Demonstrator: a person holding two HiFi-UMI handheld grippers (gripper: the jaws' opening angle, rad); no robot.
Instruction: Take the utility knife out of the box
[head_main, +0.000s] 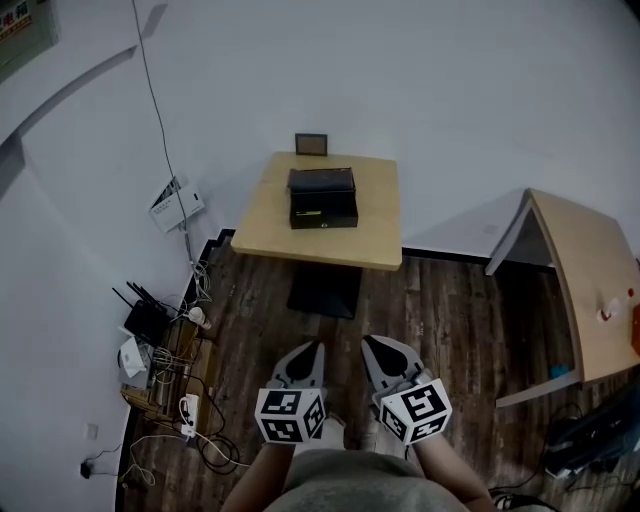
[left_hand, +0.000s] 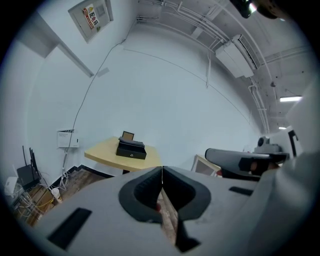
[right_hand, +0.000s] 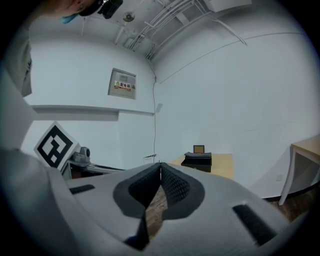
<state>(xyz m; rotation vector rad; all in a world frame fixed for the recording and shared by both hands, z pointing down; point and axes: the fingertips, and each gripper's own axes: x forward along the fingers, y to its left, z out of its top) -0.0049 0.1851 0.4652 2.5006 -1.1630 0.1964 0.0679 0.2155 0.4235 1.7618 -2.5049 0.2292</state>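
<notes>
Left tongs (head_main: 312, 348): right under the head camera, held out over the floor. Jaws are fully together with nothing between them, and the left gripper view shows the pads meeting in one thin line.
Right tongs (head_main: 370, 345): just beside the left tongs, same deal. Closed up tight and empty, tip aimed toward the table.
Marker cubes: one on each gripper, left cube (head_main: 290, 414) and right cube (head_main: 415, 410), sitting close to the person's forearms at the bottom of the head view.
Box (head_main: 322, 198): black, sitting on the far half of the table near the wall, well apart from both tongs. Both gripper views catch it small in the distance.
Utility knife: can't make it out from here, the box is too small in every view.
Table (head_main: 265, 228): light wood top on a dark pedestal, pushed against the white wall.
Small brown frame (head_main: 311, 144): upright against the wall, just behind the box.
Floor (head_main: 440, 320): dark wood planks.
Left side clutter: black router (head_main: 147, 320) with antennas, plus a power strip (head_main: 188, 410) in a tangle of cables.
Second table (head_main: 590, 270): light wood, off to the right.
</notes>
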